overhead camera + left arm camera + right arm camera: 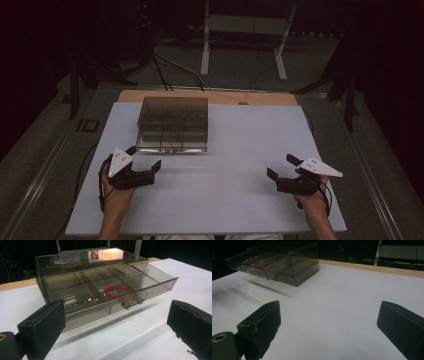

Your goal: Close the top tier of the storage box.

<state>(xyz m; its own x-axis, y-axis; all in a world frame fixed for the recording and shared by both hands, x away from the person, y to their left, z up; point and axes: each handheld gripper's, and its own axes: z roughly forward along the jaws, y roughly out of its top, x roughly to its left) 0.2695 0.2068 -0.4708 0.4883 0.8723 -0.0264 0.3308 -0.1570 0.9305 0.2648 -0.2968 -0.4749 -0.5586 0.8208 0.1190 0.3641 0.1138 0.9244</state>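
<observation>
In the upper middle of the high view a smoky clear plastic drawer box [172,122] sits on the white bench [235,195], its drawer [110,293] pulled partly out. A red loop [117,291] lies in one front compartment, behind the two small knobs [131,302]. The left tool [145,159] hovers at lower left just in front of the drawer, jaws spread wide and empty. The right tool [280,166], at lower right and well apart from the box, also gapes wide, holding nothing.

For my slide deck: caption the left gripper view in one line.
Open left gripper faces a smoky clear box, its drawer pulled out with a red loop inside.
</observation>
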